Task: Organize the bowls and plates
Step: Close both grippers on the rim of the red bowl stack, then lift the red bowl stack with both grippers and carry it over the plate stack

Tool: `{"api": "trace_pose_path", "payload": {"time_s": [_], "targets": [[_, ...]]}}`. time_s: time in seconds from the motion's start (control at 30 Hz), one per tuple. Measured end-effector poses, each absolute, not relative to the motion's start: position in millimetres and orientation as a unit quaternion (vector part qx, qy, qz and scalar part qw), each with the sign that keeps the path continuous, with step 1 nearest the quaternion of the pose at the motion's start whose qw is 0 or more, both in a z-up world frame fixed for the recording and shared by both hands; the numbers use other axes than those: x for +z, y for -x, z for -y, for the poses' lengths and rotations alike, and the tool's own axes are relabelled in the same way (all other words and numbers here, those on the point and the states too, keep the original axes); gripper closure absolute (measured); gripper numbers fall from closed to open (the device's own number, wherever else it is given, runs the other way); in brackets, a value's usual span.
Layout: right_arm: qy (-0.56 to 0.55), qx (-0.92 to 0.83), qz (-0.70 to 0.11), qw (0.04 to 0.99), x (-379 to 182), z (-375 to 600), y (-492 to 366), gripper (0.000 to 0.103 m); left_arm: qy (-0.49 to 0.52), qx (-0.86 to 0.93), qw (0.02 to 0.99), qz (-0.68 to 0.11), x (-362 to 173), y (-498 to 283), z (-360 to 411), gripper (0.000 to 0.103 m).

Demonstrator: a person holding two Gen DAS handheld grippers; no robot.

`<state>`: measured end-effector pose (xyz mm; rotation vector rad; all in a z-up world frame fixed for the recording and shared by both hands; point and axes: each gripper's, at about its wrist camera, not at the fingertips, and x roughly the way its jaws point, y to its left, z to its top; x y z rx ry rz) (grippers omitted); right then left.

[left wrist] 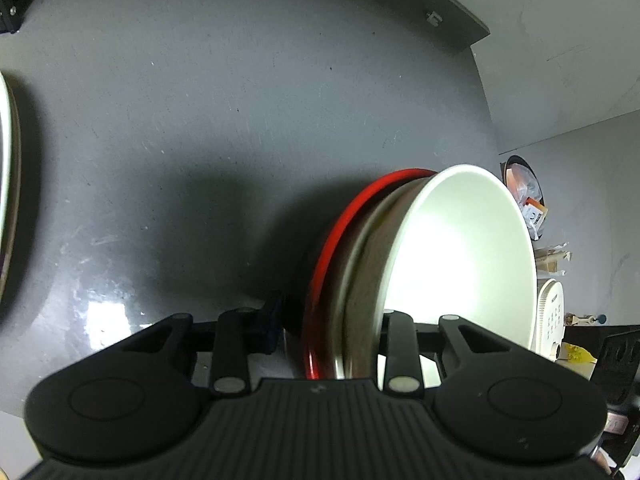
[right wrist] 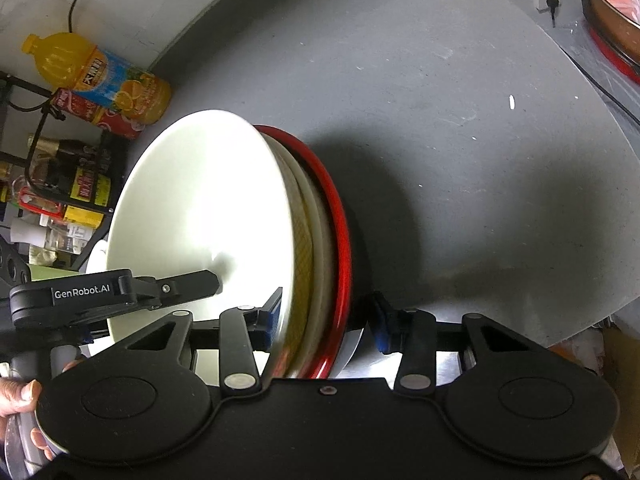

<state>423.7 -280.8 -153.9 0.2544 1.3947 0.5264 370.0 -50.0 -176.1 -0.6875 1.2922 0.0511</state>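
Note:
A stack of dishes hangs over the grey table (left wrist: 200, 120): a white bowl (left wrist: 460, 248) on a beige plate (left wrist: 360, 280) on a red plate (left wrist: 324, 264). My left gripper (left wrist: 332, 320) is shut on one edge of the stack, one finger inside the bowl and the other under the red plate. From the opposite side my right gripper (right wrist: 326, 316) is shut on the white bowl (right wrist: 200, 208), beige plate (right wrist: 308, 232) and red plate (right wrist: 340, 232). The left gripper (right wrist: 200, 280) also shows there, reaching into the bowl. The stack casts a shadow on the table (right wrist: 440, 100).
Another white dish with a brown rim (left wrist: 8, 200) lies at the table's left edge. An orange juice bottle (right wrist: 100, 72), a red can (right wrist: 92, 114) and a rack of bottles (right wrist: 60, 176) stand beyond the table. A copper pan (right wrist: 616, 20) sits far right. A hand (right wrist: 20, 396) holds the left gripper.

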Motion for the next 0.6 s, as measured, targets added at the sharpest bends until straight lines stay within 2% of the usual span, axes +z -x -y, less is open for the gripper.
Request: {"api": "trace_pose_path", "payload": {"time_s": [0.6], "targets": [[-0.111, 0.276, -0.597, 0.745, -121, 228, -413, 0.061, 0.327, 0.023, 0.767, -0.552, -136, -350, -5, 0.071]]}}
